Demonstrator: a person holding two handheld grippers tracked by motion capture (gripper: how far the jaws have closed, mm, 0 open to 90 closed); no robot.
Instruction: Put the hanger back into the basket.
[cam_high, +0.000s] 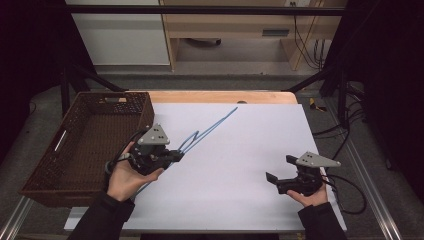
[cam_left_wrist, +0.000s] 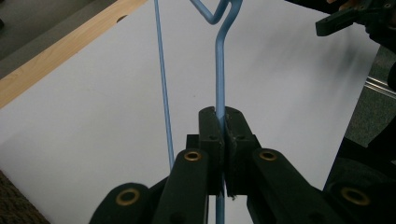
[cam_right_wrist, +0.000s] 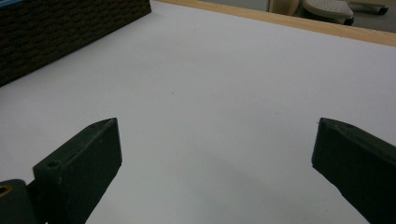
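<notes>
A blue wire hanger (cam_left_wrist: 218, 70) is pinched by the left gripper (cam_left_wrist: 219, 122) – slippage is risked – while the right gripper (cam_right_wrist: 217, 140) is held spread, idle.

No legible text — none anywhere.

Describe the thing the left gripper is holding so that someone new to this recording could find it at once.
Start at the white sheet covering the table, right of the brown woven basket. Near the sheet's left edge, the left gripper is shut on a thin blue wire hanger, which stretches diagonally toward the far edge. It is the only blue, thin item there.
</notes>
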